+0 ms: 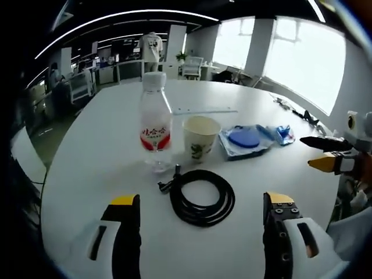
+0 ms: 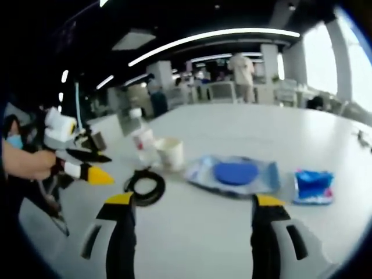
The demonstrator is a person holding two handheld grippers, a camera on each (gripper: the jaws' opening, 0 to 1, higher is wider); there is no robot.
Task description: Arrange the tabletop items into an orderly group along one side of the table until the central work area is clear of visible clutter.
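Black coiled cable [image 1: 202, 196] lies at 6 o'clock of the red-labelled bottle [image 1: 155, 119]; cup [image 1: 200, 137] beside. Left tongs [image 1: 200, 212] and right tongs [image 2: 192, 212] gape empty.

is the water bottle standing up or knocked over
Upright: the water bottle stands on its base on the table, white cap on top, beside the paper cup.

One bottle [image 1: 155, 119], one paper cup [image 1: 200, 137], one coiled cable [image 1: 201, 197], two blue packets [image 1: 247, 139] [image 1: 283, 133] (one flat).
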